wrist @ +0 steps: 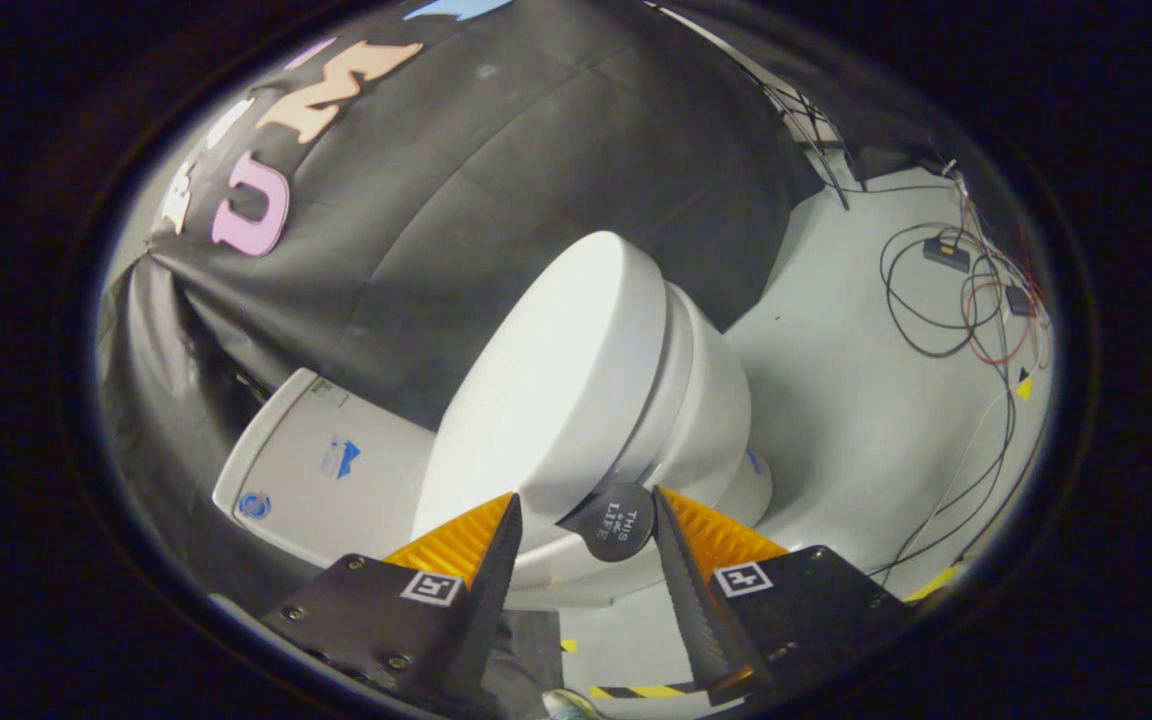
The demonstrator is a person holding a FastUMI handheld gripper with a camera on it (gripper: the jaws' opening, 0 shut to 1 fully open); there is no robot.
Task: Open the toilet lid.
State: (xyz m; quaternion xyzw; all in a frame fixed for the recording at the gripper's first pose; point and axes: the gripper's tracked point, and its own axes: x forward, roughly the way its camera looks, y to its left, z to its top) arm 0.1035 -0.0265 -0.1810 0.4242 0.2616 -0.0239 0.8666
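Note:
A white toilet stands against the black cloth wall, seen tilted. Its lid (556, 390) lies down over the seat (674, 395) and bowl (721, 440). A round black pull tab (618, 522) sticks out from the lid's front rim. My gripper (584, 500) is open. Its orange-backed black fingers (496, 560) stand on either side of the tab. The tab lies between the fingertips, closer to the right finger (681, 570), and neither finger presses on it. The left fingertip is right by the lid's rim.
The toilet's tank (306, 470) sits behind the lid, against the wall. To the right of the bowl, loose cables (936, 320) and small boxes lie on the grey floor (856, 420). Yellow-and-black tape (641, 691) marks the floor below the fingers.

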